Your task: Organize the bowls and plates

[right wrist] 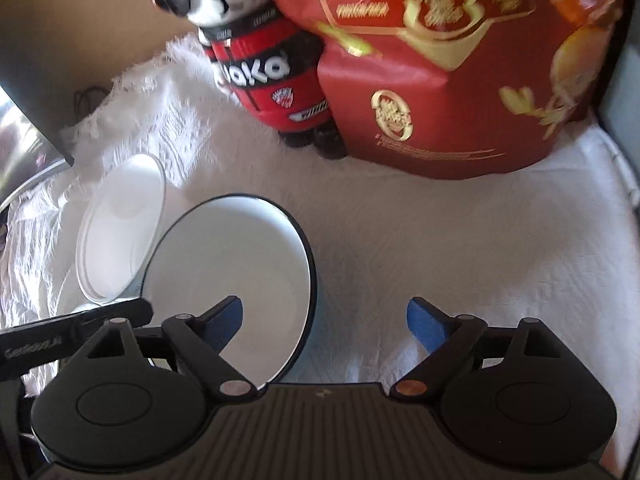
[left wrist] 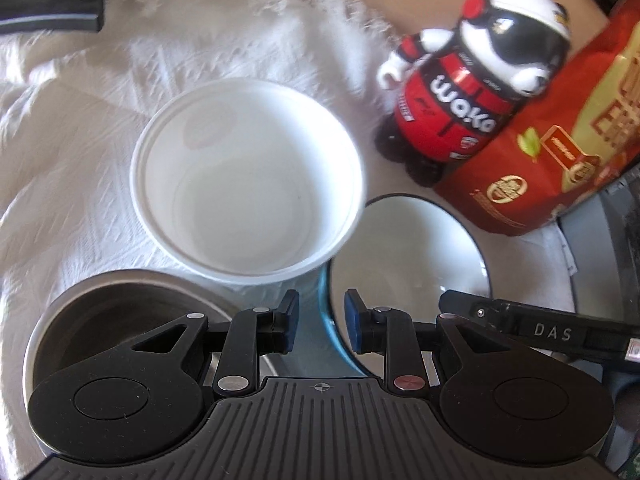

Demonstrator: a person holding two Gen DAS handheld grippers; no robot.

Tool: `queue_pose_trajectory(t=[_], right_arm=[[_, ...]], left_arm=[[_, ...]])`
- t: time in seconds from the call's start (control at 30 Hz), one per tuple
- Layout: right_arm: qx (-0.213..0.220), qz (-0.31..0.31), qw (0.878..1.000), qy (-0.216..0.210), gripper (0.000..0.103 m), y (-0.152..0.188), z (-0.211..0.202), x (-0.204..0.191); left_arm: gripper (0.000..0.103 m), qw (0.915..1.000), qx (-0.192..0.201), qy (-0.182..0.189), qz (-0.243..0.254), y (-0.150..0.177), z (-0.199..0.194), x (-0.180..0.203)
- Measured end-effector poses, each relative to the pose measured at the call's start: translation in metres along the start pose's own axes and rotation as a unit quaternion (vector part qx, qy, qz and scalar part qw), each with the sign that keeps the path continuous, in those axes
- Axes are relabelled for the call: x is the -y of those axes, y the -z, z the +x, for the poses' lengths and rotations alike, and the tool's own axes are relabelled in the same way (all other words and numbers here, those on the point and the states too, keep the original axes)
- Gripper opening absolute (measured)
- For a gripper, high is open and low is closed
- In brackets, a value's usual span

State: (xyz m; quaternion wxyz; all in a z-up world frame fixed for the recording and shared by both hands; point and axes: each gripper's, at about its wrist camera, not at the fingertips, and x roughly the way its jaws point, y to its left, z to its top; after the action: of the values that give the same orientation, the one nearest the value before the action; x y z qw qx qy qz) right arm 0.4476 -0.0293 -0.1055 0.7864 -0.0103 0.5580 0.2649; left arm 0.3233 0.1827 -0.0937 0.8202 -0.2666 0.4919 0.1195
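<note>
White plastic bowl [left wrist: 246,178]: smooth, matt, ribbed rim. Dark-rimmed bowl [right wrist: 230,280]: glossy white glaze, ceramic look. Metal bowl [left wrist: 100,320]: brushed steel, dull sheen. Cloth [right wrist: 400,240] over worktop: white, woven, rough, fringed edge. Panda figure [left wrist: 472,76]: glossy plastic. Red bag [right wrist: 460,80]: shiny, gold print.

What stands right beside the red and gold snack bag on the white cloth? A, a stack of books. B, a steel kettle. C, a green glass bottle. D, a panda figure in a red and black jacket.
D: the panda figure in a red and black jacket stands against the left edge of the red and gold snack bag on the white cloth.
</note>
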Motion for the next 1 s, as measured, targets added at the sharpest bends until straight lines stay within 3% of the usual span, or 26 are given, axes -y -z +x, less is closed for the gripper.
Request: queue_pose_trajectory(t=[0.17,0.23,0.33,0.47,0.73,0.87,1.0], right_arm=[[-0.013,-0.007,1.0,-0.023,0.079,-0.002,0.018,-0.004],[-0.02,0.0,0.999,-0.035,0.068,-0.002,0.025,-0.004],[-0.037,-0.006,0.997,-0.061,0.053,-0.002,0.031,-0.007],[-0.027,-0.008,0.997,-0.066,0.053,0.002,0.026,-0.009],[-0.001,0.011,1.0,-0.029,0.054,0.011,-0.004,0.017],[-0.004,0.048,0.999,-0.022,0.054,0.012,0.0,0.042],[-0.004,0.048,0.998,-0.029,0.056,0.01,0.009,0.045]], left_arm=[[0.027,0.9997,-0.005,0.015,-0.017,-0.002,0.012,-0.001],[0.03,0.9992,-0.016,0.029,-0.021,-0.002,0.02,0.002],[0.029,0.9997,-0.02,0.015,0.0,-0.002,0.028,0.01],[0.031,0.9993,-0.028,0.017,0.015,0.0,0.03,0.019],[0.03,0.9947,-0.06,0.074,0.04,-0.001,0.052,0.048],[0.029,0.9942,-0.056,0.073,0.056,-0.006,0.061,0.061],[0.029,0.9935,-0.064,0.084,0.043,-0.01,0.064,0.056]])
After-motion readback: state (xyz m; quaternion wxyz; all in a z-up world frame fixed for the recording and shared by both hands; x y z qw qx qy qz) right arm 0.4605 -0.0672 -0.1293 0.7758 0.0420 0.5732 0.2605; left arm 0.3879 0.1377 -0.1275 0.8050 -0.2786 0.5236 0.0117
